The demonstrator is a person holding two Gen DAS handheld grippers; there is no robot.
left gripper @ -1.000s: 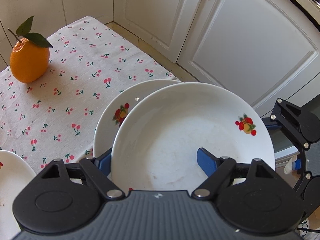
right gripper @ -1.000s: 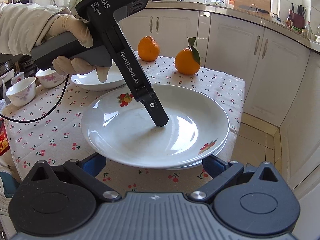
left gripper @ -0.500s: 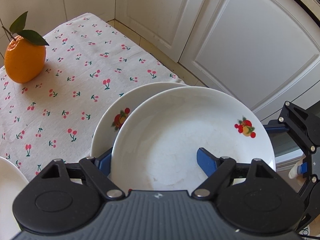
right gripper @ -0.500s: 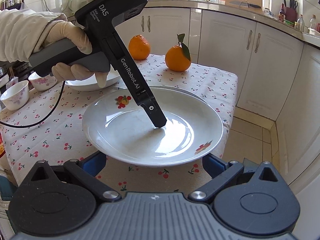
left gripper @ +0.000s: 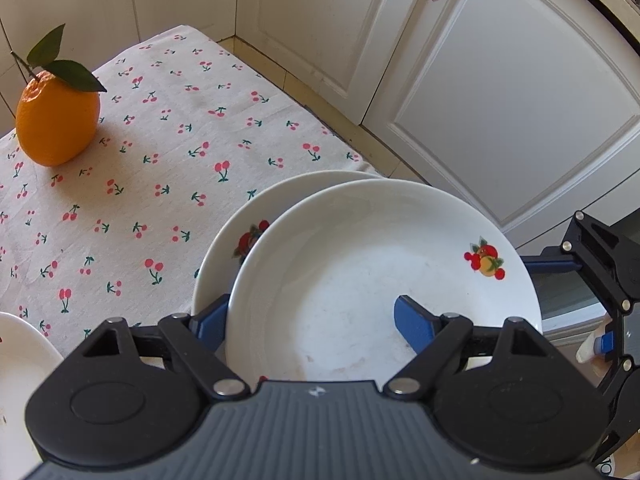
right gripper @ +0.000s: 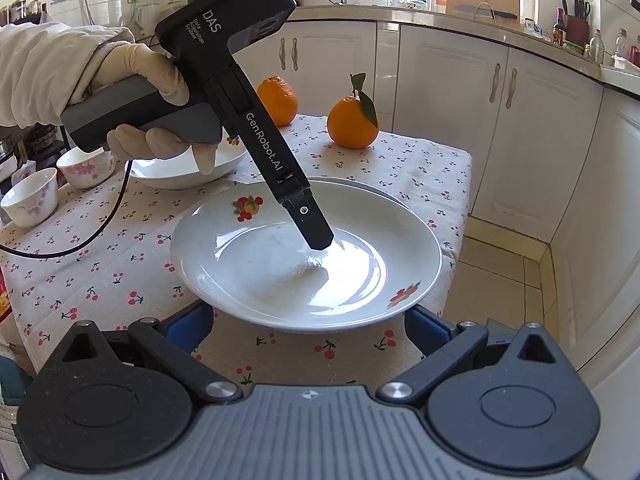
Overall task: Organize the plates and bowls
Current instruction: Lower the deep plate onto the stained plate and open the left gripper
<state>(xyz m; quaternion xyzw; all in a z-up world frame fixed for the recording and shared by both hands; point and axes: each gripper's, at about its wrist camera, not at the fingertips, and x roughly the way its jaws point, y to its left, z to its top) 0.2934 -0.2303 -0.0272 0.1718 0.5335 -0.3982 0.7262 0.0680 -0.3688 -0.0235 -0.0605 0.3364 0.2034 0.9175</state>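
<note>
From the left wrist camera, the left gripper (left gripper: 312, 316) has the upper plate (left gripper: 380, 272) by its near rim. One blue finger sits under the rim at about 8 o'clock and the other lies inside the well at 5 o'clock. Its jaws have just been easing apart a touch, yet the plate's wall sits between them and looks pinched. Beneath it, poking out toward 10 o'clock, is the lower plate (left gripper: 240, 216), so the stack is begun but not square. Both plates are white and glossy with small fruit prints, and they sit near the table's corner on the cherry tablecloth (left gripper: 160, 140). An orange (left gripper: 56, 120) stands far off at 10 o'clock.

From the right wrist camera, the right gripper (right gripper: 308, 332) waits at 6 o'clock with its jaws spread and nothing between them. The plate's near rim is just beyond. Behind the gloved hand (right gripper: 148, 92), at 10 o'clock, a shallow dish (right gripper: 180, 168) and two small flowered bowls (right gripper: 30, 196) stand ungathered. I'd judge the job is barely a third done.
</note>
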